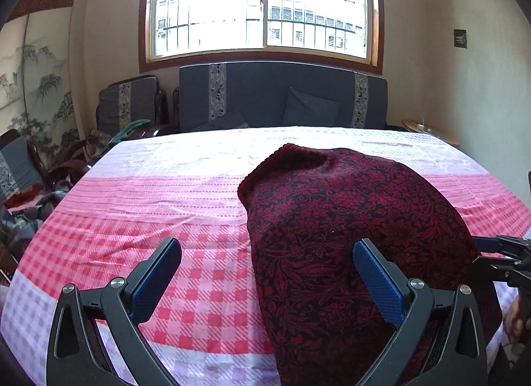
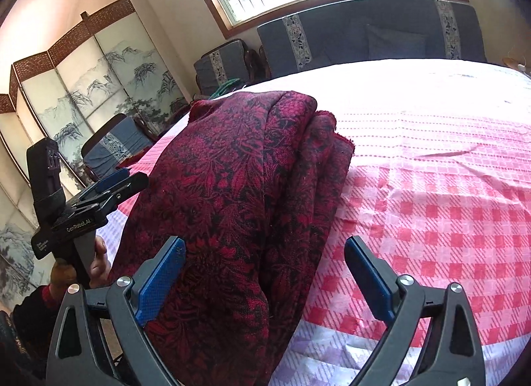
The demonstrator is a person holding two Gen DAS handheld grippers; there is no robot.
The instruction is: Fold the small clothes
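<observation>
Dark red folded garment (image 1: pixel 348 236) (on checked cloth (image 1: pixel 172 220)) between spread tongs (image 2: pixel 265 266)

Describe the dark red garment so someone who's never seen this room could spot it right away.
Find the pink and white checked tablecloth below the big window. The garment is the folded bundle lying on it, the only dark thing there: deep red knit with a black floral pattern.

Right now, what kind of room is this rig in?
Likely a home living room: a cushioned sofa under a barred window, a painted folding screen, and a dark red garment on a pink checked cloth.
</observation>
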